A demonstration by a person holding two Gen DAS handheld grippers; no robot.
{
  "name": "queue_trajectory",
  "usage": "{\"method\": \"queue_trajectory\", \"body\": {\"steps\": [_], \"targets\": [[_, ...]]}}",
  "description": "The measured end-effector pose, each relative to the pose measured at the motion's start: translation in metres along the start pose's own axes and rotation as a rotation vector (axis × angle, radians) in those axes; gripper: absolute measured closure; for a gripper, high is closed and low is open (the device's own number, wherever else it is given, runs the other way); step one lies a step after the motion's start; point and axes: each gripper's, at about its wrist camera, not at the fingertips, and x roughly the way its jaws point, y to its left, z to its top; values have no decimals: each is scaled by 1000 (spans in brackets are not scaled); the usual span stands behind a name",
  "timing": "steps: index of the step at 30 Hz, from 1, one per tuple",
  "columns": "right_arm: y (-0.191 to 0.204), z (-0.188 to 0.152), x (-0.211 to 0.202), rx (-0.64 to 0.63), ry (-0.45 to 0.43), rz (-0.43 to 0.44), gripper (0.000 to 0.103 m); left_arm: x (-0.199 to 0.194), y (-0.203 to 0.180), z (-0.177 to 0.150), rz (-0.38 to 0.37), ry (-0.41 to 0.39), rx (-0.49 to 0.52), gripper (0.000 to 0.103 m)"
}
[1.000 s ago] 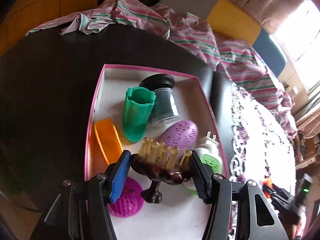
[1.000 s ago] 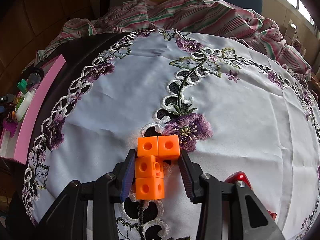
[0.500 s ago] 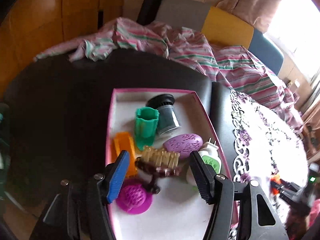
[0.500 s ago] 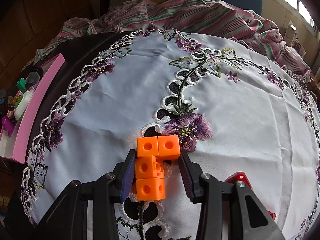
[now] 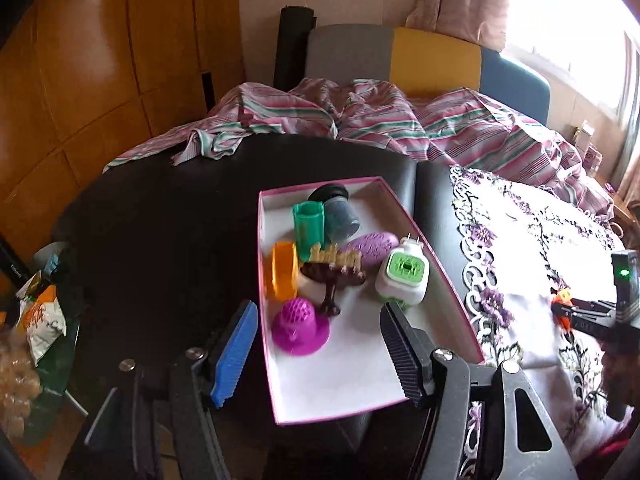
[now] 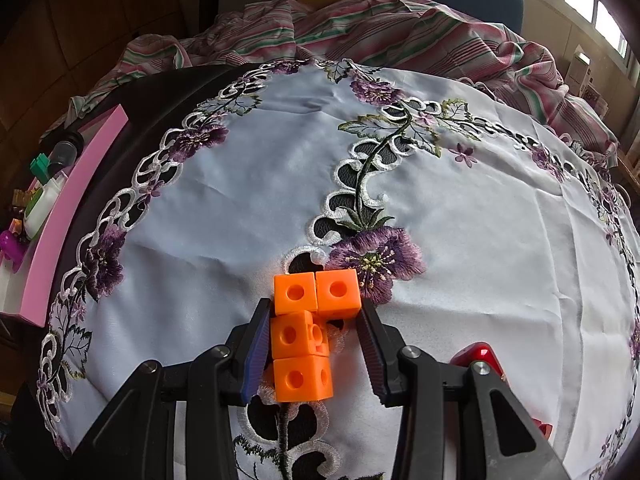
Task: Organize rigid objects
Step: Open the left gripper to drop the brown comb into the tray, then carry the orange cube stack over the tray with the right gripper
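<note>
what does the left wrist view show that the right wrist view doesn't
Only the left wrist view shows the open left tongs, the tray floor, an orange plastic scoop and a purple oval brush.

Only the right wrist view shows the right tongs around a cluster of orange plastic linking cubes, apparently open, beside a red plastic piece.

Both show the pink-rimmed tray and the embroidered white tablecloth.

No text, brand, number or sign can be read in either view. In the left wrist view, a crumpled white and orange packet [image 5: 42, 316] at the left edge of the frame carries dark script lettering, too blurred and folded to make out. In the right wrist view, a small printed card [image 6: 581, 74] at the upper right bears marks too small to read.
</note>
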Motion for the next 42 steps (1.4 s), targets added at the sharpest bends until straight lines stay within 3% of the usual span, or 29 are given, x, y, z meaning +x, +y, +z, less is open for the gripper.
{"method": "queue_trajectory", "body": {"steps": [5, 24, 42], "targets": [[0, 0, 0, 4, 2, -2, 61, -5, 3, -9, 29, 3, 0, 38], [7, -2, 0, 12, -13, -50, 62, -6, 12, -18, 8, 25, -35, 38], [15, -2, -3, 108, -6, -136, 62, -5, 32, -25, 7, 28, -80, 38]]}}
